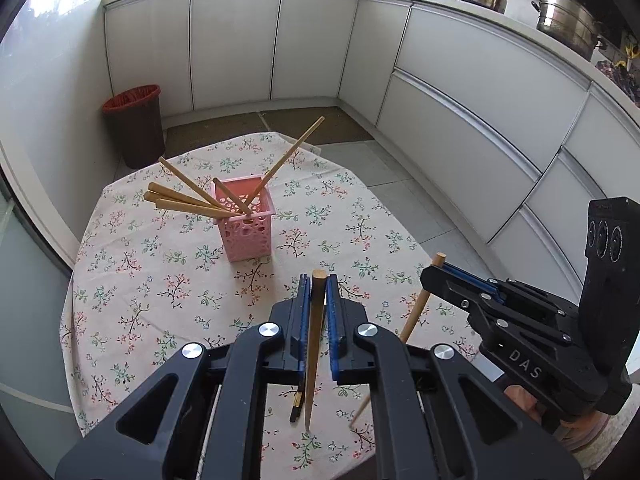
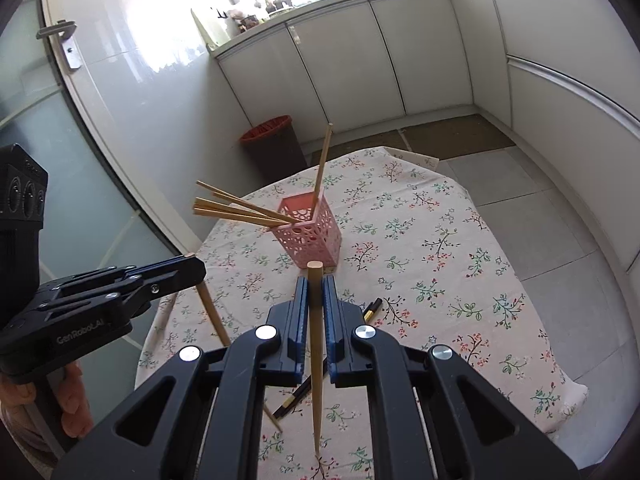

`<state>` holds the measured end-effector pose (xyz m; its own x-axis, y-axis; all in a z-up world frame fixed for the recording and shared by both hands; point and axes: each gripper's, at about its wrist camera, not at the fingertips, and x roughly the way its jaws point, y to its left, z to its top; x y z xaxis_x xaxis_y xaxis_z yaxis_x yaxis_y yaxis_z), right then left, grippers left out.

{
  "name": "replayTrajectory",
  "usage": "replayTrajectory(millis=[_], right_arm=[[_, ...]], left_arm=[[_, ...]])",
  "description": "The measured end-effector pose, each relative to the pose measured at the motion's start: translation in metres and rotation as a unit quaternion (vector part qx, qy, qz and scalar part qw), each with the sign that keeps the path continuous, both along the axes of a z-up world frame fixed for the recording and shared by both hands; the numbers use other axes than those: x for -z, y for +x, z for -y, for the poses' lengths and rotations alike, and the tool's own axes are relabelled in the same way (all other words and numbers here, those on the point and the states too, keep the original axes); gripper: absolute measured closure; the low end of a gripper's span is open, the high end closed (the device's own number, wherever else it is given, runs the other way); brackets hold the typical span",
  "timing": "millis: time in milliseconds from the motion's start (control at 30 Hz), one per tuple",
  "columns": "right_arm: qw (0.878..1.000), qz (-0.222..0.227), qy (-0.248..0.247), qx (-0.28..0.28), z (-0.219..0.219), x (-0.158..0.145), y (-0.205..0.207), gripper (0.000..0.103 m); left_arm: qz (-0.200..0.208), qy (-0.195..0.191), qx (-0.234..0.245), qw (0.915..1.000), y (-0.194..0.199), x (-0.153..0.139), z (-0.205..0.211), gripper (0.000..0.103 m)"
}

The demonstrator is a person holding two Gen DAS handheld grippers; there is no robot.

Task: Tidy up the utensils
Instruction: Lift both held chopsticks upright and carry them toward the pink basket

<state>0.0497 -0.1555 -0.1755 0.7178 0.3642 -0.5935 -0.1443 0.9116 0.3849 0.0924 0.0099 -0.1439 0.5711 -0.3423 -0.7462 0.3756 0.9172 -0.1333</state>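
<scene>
Your left gripper (image 1: pixel 318 280) pinches a wooden chopstick (image 1: pixel 314 360) upright, tip down; your right gripper (image 2: pixel 316 280) clamps another chopstick (image 2: pixel 316 360) likewise. Ahead on the floral tablecloth (image 1: pixel 160 280) stands the pink basket (image 1: pixel 248 236) (six chopsticks (image 1: pixel 188 200) inside). A black chopstick (image 2: pixel 372 308) lies below.

Black chopstick (image 2: pixel 298 394) mostly hidden behind right tool (image 2: pixel 315 292), countertop clutter (image 2: pixel 280 2) too small to identify

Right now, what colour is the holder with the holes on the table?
Pink. The holder shows best in the left wrist view.
</scene>
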Motion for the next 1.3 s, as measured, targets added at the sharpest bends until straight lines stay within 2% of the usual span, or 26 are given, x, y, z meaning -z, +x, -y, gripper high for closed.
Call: replayTrajectory(millis=[300,433,467,567,600,667,733,767,833,867,933,1033,1100,1133,1167,1267,1300], right_arm=[[0.999,0.045,0.011,0.004,0.015,-0.045,-0.011,0.095],[0.998,0.050,0.018,0.028,0.033,-0.054,-0.004,0.095],[0.998,0.048,0.018,0.034,0.037,-0.053,-0.003,0.095],[0.998,0.028,0.030,0.044,0.048,-0.043,0.005,0.095],[0.998,0.019,0.033,0.046,0.050,-0.037,0.009,0.095],[0.998,0.004,0.038,0.048,0.053,-0.028,0.014,0.095],[0.998,-0.006,0.047,0.047,0.056,-0.020,0.019,0.095],[0.998,-0.009,0.050,0.046,0.057,-0.018,0.021,0.095],[0.997,-0.016,0.057,0.045,0.061,-0.012,0.025,0.095],[0.997,-0.020,0.060,0.045,0.062,-0.010,0.027,0.095],[0.997,-0.029,0.065,0.044,0.065,-0.004,0.031,0.095],[0.996,-0.039,0.069,0.043,0.069,0.001,0.035,0.095],[0.995,-0.042,0.072,0.046,0.073,0.002,0.035,0.095],[0.995,-0.042,0.075,0.047,0.075,0.002,0.035,0.094],[0.995,-0.042,0.077,0.048,0.076,0.002,0.035,0.094],[0.995,-0.038,0.080,0.048,0.077,0.000,0.033,0.094],[0.995,-0.039,0.079,0.046,0.076,0.000,0.033,0.094]], left_arm=[[0.046,-0.032,-0.026,0.9981,-0.003,-0.041,-0.015,0.097],[0.019,-0.029,-0.016,0.9993,0.010,-0.034,-0.006,0.097],[0.006,-0.021,-0.011,0.9997,0.014,-0.026,-0.002,0.097],[-0.071,0.017,-0.004,0.9973,0.036,0.017,0.012,0.094],[-0.103,0.053,-0.010,0.9932,0.047,0.043,0.018,0.086],[-0.136,0.112,-0.025,0.9841,0.061,0.084,0.022,0.071],[-0.162,0.137,-0.056,0.9757,0.078,0.117,0.014,0.072],[-0.167,0.144,-0.067,0.9731,0.082,0.125,0.011,0.072],[-0.156,0.156,-0.090,0.9712,0.094,0.135,0.004,0.065],[-0.144,0.168,-0.100,0.9702,0.099,0.138,0.003,0.057],[-0.138,0.178,-0.113,0.9677,0.105,0.146,0.001,0.053],[-0.169,0.188,-0.106,0.9618,0.108,0.169,0.005,0.053],[-0.178,0.212,-0.109,0.9548,0.107,0.184,0.006,0.056],[-0.187,0.212,-0.109,0.9529,0.106,0.189,0.005,0.061],[-0.189,0.202,-0.106,0.9551,0.104,0.191,0.002,0.067],[-0.214,0.176,-0.075,0.9578,0.096,0.191,-0.001,0.093],[-0.222,0.180,-0.061,0.9565,0.090,0.191,-0.002,0.094]])
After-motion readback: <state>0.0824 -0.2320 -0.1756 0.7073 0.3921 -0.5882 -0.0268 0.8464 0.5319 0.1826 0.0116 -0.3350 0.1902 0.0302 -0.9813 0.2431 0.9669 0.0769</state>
